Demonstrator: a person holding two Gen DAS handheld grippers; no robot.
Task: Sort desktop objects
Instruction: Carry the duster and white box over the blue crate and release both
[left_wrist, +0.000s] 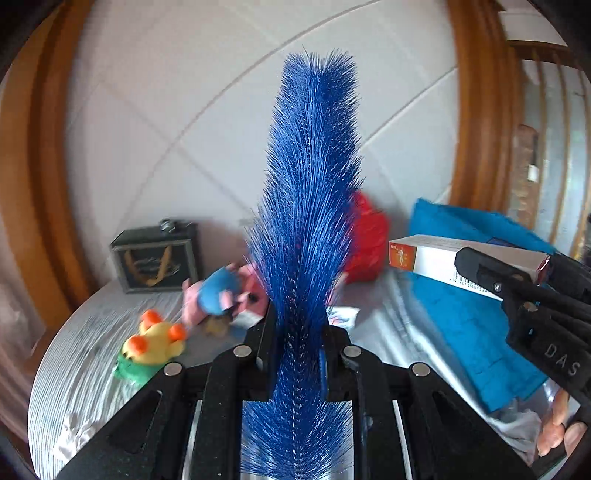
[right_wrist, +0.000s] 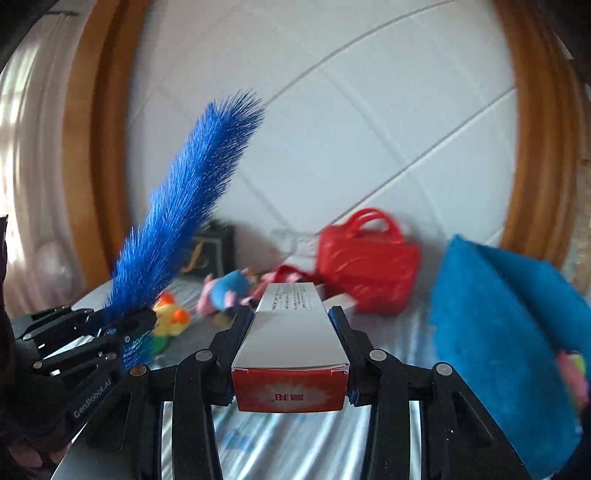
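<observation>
Left hand-held gripper (left_wrist: 299, 350) clenched on a blue bristle brush (left_wrist: 314, 192), its long axis running forward and upward above the table (left_wrist: 92, 369). Right hand-held gripper (right_wrist: 291, 332) grasping a white-and-red carton (right_wrist: 291, 332), lengthwise along the fingers, red end nearest the camera.

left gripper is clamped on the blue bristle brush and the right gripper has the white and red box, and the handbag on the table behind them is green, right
Nearly. The handbag is red, not green; the right wrist view shows it clearly. The rest stands: the left gripper is clamped on the blue bristle brush, and the right gripper holds the white and red box.
</observation>
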